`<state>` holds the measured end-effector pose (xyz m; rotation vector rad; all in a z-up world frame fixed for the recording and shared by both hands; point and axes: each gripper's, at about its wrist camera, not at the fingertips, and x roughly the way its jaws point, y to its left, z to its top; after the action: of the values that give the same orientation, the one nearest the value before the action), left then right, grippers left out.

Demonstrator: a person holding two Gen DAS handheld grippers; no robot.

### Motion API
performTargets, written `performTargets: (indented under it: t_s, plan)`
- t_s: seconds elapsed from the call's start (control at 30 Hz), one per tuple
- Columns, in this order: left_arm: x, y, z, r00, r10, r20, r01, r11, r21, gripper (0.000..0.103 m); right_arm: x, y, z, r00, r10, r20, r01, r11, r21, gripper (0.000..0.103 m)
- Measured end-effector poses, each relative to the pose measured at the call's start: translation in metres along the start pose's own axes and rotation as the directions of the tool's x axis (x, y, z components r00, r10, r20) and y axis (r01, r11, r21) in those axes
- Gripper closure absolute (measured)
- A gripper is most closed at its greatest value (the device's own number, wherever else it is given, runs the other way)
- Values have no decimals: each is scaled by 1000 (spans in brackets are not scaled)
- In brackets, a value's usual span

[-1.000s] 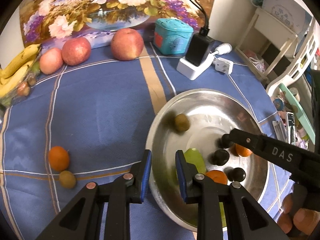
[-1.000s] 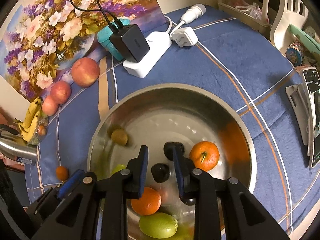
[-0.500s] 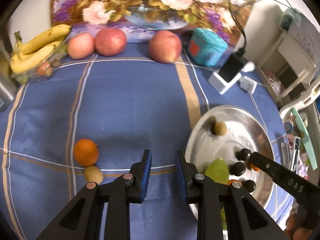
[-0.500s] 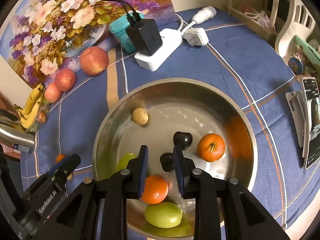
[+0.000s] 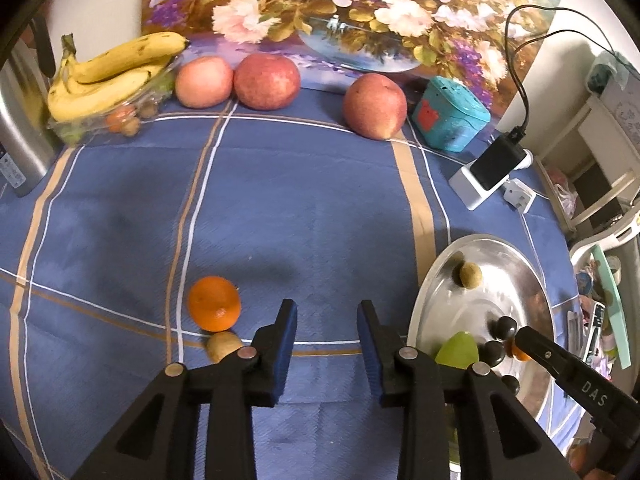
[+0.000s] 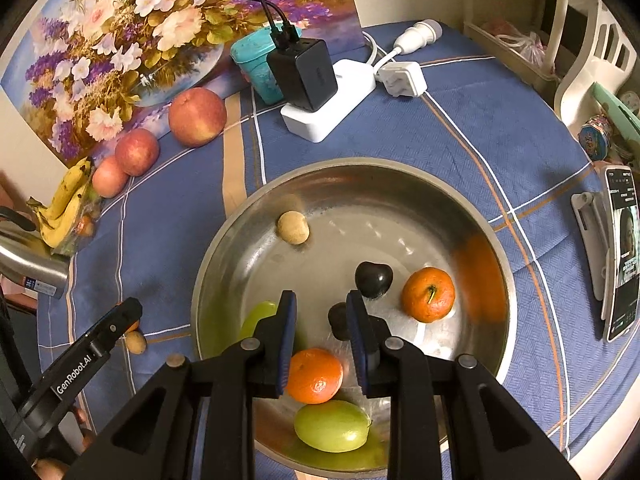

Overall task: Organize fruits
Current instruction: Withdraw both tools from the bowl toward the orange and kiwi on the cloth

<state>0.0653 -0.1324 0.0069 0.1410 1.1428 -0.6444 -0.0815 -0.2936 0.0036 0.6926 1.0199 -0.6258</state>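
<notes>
Blue checked tablecloth [image 5: 304, 208] | floral painting [image 5: 344, 12] behind | white chair [image 6: 592, 52] beside

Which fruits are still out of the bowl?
Out: an orange and a small brown fruit lie on the tablecloth, left of the steel bowl.

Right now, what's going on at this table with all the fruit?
A person with two handheld grippers is gathering fruit into a steel bowl. The left gripper, jaws opening and empty, hangs over the cloth beside an orange outside the bowl. The right gripper hovers shut and empty above the bowl's oranges.
</notes>
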Motion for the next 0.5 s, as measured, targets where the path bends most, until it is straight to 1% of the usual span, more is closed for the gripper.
performTargets:
  t_s: [0.03,0.07,0.1,0.13,0.17,0.23,0.3,0.43,0.5]
  plan:
    - [0,1,0,1000,7,0,-7,1000,-2,59,1,0,0,1000,-1,-1,1,1000,0,77]
    - [0,1,0,1000,14,-2,-14,1000,-2,47,2,0,0,1000,-3,-3,3,1000,-1,75]
    - [1,1,0,1000,24,-3,-24,1000,-4,33,3,0,0,1000,-8,-6,8,1000,0,69]
    - [1,1,0,999,34,-2,-34,999,-5,30,4,-1,0,1000,-16,-8,16,1000,6,52]
    - [1,1,0,999,39,0,-39,999,-4,29,4,-2,0,1000,-19,-9,19,1000,10,38]
    - [2,1,0,999,51,-4,-51,999,-5,25,5,-4,0,1000,-24,-9,24,1000,12,36]
    - [3,2,0,998,68,-8,-69,998,-7,14,6,-5,1,1000,-26,-16,26,1000,14,36]
    - [4,4,-1,995,99,-3,-99,995,-1,8,9,-7,2,999,-34,-30,34,999,13,33]
    - [4,5,0,993,117,2,-117,993,3,0,9,-6,2,999,-39,-29,39,999,6,29]
